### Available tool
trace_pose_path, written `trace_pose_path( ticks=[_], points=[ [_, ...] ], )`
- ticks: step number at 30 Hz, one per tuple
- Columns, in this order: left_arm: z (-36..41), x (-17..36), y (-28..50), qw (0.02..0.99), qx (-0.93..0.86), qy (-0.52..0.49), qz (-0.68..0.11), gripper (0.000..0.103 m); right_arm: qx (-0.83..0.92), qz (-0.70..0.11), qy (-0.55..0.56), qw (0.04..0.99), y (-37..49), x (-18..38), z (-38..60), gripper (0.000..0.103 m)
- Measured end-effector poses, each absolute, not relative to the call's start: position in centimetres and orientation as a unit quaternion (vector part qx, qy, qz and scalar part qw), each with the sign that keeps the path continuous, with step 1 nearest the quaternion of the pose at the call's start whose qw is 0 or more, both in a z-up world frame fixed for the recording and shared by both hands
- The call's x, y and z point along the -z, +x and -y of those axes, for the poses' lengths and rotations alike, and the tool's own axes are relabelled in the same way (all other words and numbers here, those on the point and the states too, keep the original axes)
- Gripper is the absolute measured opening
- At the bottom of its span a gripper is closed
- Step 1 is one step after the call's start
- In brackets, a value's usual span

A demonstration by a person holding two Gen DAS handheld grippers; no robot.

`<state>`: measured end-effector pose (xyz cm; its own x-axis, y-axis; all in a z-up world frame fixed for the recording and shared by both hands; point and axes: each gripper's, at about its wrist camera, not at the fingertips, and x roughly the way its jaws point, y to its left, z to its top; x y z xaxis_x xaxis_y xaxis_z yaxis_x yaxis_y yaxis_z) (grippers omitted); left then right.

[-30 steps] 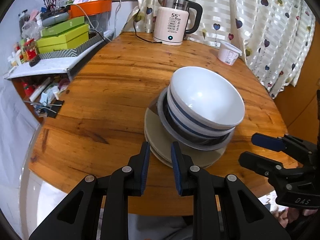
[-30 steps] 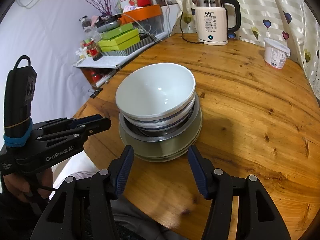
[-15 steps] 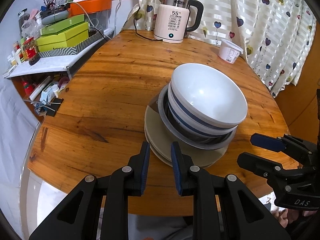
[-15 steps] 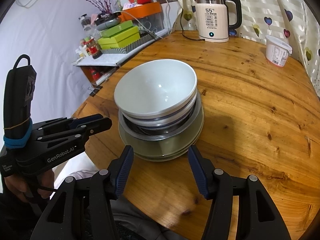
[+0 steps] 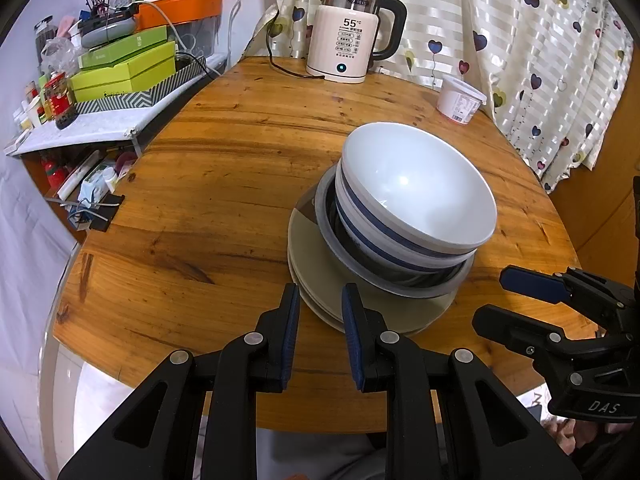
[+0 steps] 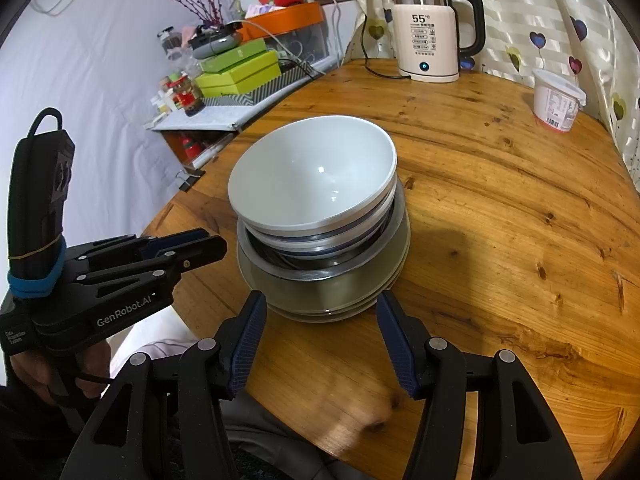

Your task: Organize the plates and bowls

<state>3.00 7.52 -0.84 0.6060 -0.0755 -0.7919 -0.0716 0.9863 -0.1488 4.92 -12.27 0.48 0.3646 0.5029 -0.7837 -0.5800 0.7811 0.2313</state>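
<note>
Bowls (image 5: pixel 416 184) and plates (image 5: pixel 320 280) sit in one stack near the front edge of the round wooden worktop (image 5: pixel 240 152), widest pieces lowest, which looks like the reason the pile stands steady. At the bottom lie flat greenish plates; their rim edges in the right view suggest three, though I cannot be sure. On them rests one wide grey dish (image 6: pixel 320 272) with a dark inside. Nested in that are two bowls: a blue-banded one below and a plain white one on top, mouth up and tilted a little toward the left side.

Both claws hang just in front of the stack, apart from it, and grip nothing. The left claw (image 5: pixel 320 332) has its pads drawn close with a narrow gap, open on air, its tips just short of the plate rim. The right claw (image 6: pixel 320 332) stands much wider, its pads flanking the near edge of the plates without touching. My judgement is that the stacking is done or nearly so, since no loose plate or bowl is in view elsewhere.

At the far edge stand one kettle (image 5: pixel 352 48) and one white tub (image 5: pixel 460 98), well away from the stack.
</note>
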Motion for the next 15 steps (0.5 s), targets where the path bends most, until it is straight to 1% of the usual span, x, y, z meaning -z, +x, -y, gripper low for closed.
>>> trace_pose_path(
  ticks=[15],
  points=[
    [-7.44, 0.87, 2.99, 0.891, 0.002, -0.08, -0.448, 0.023, -0.329, -0.457, -0.042, 0.825, 4.83, -0.46, 12.13, 0.058]
  ],
)
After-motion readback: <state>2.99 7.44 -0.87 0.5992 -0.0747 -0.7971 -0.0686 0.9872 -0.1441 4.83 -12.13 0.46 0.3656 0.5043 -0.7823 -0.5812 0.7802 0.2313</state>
